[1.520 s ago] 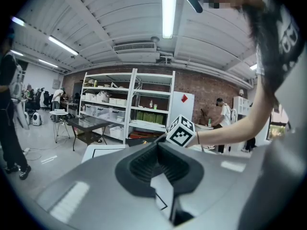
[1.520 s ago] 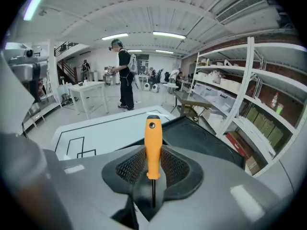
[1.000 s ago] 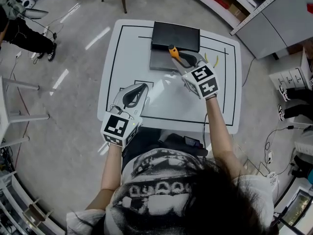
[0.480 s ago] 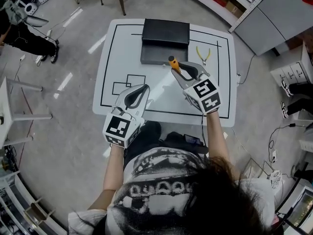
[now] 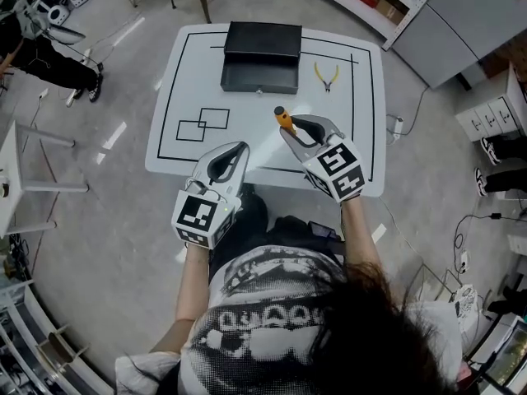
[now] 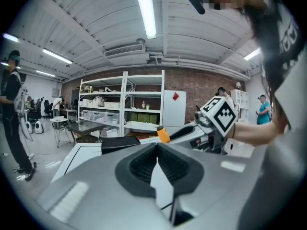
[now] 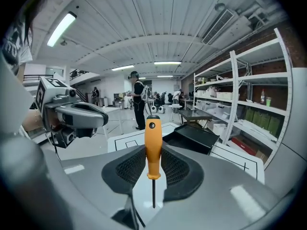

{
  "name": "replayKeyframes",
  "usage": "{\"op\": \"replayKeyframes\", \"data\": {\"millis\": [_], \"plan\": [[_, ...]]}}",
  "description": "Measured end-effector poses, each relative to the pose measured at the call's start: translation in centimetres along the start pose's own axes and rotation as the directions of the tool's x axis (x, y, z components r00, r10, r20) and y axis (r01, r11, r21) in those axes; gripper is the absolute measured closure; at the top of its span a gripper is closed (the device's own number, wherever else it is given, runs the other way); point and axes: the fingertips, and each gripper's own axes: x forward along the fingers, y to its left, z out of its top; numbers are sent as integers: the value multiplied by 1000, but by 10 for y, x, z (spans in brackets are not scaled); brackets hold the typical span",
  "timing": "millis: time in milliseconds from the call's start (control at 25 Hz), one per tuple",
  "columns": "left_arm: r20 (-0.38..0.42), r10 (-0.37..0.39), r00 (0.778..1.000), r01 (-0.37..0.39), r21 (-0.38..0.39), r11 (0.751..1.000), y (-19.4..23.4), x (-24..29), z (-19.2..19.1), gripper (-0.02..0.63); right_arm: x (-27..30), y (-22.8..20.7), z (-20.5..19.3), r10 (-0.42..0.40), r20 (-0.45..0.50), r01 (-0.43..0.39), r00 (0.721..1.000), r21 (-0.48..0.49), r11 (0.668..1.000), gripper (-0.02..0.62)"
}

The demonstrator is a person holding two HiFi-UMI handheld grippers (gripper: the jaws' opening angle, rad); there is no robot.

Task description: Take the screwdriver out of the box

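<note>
The right gripper [image 5: 298, 128] is clamping the screwdriver [image 5: 282, 118] by its orange handle over the bench [image 5: 247, 109], well clear of the box [image 5: 262, 56], the left gripper [image 5: 237, 150] hanging closed and empty; removal seems done, calling for a gentle set-down.

screwdriver [image 5: 282, 118]: 1 | box [image 5: 259, 79]: 1 | pliers [image 5: 328, 76]: 1 | table [image 5: 247, 122]: 1

Screwdriver [image 7: 153, 147] handle glossy orange plastic, shaft thin metal; box [image 5: 262, 56] matt black.

Overhead; two low views; shared table [image 5: 247, 113]
</note>
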Motion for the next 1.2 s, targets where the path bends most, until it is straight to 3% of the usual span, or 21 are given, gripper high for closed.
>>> {"op": "replayKeyframes", "data": {"millis": [520, 1200], "plan": [[-19, 25, 1000, -25, -12, 1000, -92, -34, -21, 606, -79, 41, -51, 38, 3, -38, 999, 12, 999, 494], [-26, 53, 998, -53, -6, 999, -103, -82, -29, 606, -97, 83, -61, 40, -1, -40, 999, 29, 999, 494]]}}
